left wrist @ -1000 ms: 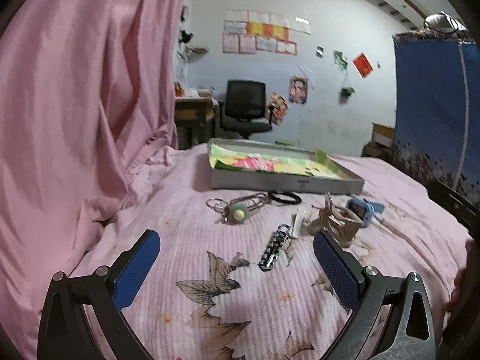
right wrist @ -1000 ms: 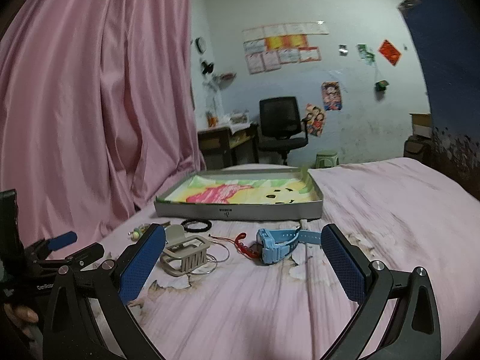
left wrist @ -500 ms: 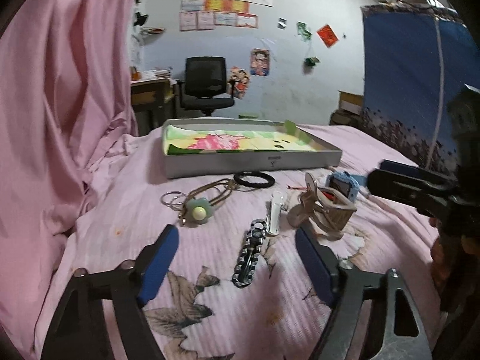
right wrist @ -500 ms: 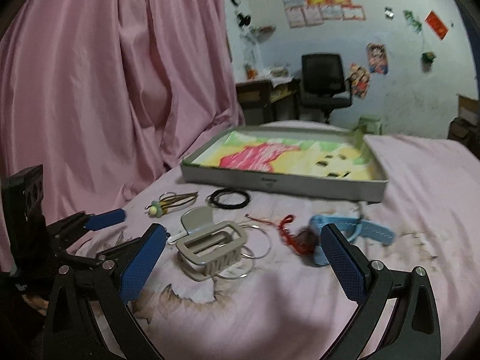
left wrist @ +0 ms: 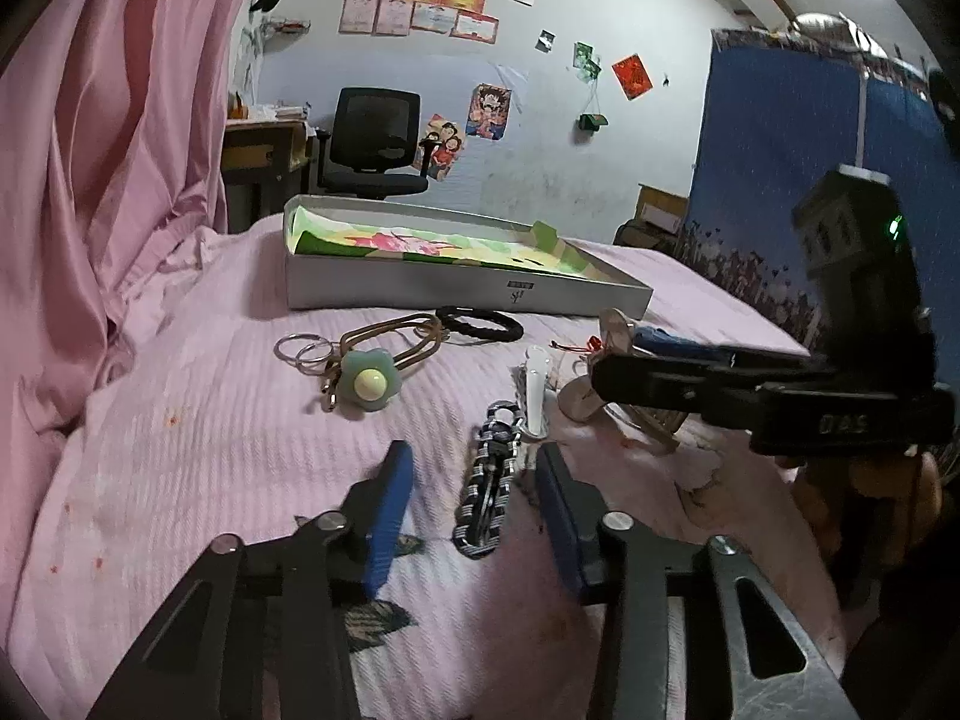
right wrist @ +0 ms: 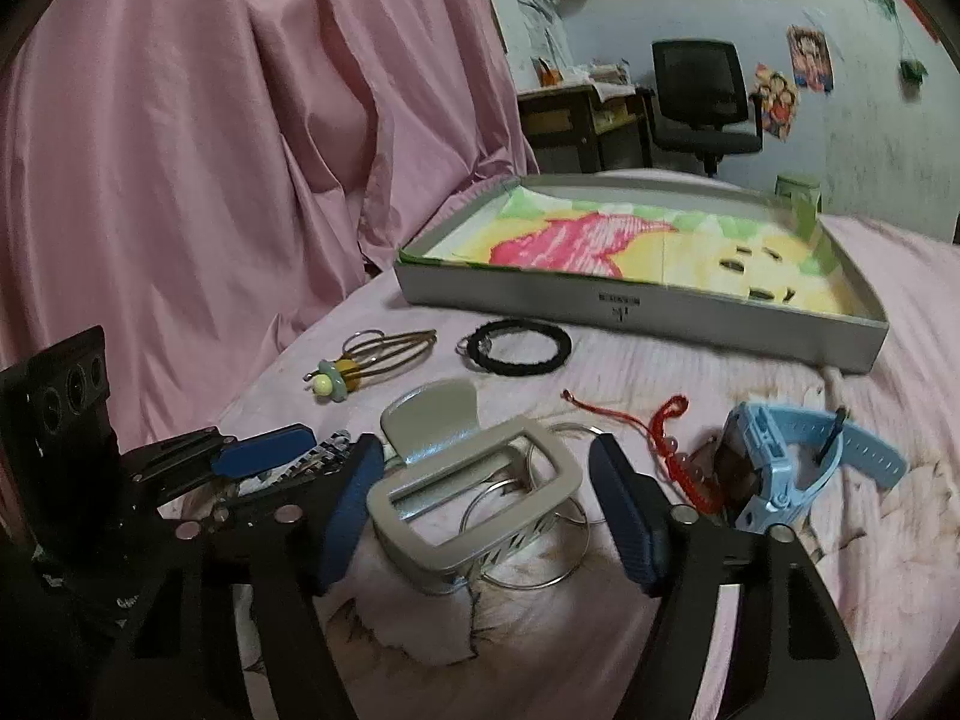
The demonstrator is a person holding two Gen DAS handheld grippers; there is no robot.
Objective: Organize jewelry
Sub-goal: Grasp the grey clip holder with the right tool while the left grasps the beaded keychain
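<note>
A braided metal bracelet (left wrist: pixel 489 489) lies on the ribbed pink bed (left wrist: pixel 210 432), between the left gripper (left wrist: pixel 474 510)'s spread blue fingers (left wrist: pixel 387 507). Only the right view shows the right gripper (right wrist: pixel 486 516) open around a beige plastic hair claw (right wrist: pixel 474 492) beside a blue watch (right wrist: pixel 780 462). Both grippers have moved closer and narrowed since a second ago.

Hair claw (left wrist: pixel 606 384) behind right tongs (left wrist: pixel 672 372)

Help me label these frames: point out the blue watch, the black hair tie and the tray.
blue watch (right wrist: pixel 774 450), right wrist view, on its case.
black hair tie (right wrist: pixel 519 345), right wrist view, on the band's near edge.
tray (right wrist: pixel 630 303), right wrist view, on the grey front wall.
</note>
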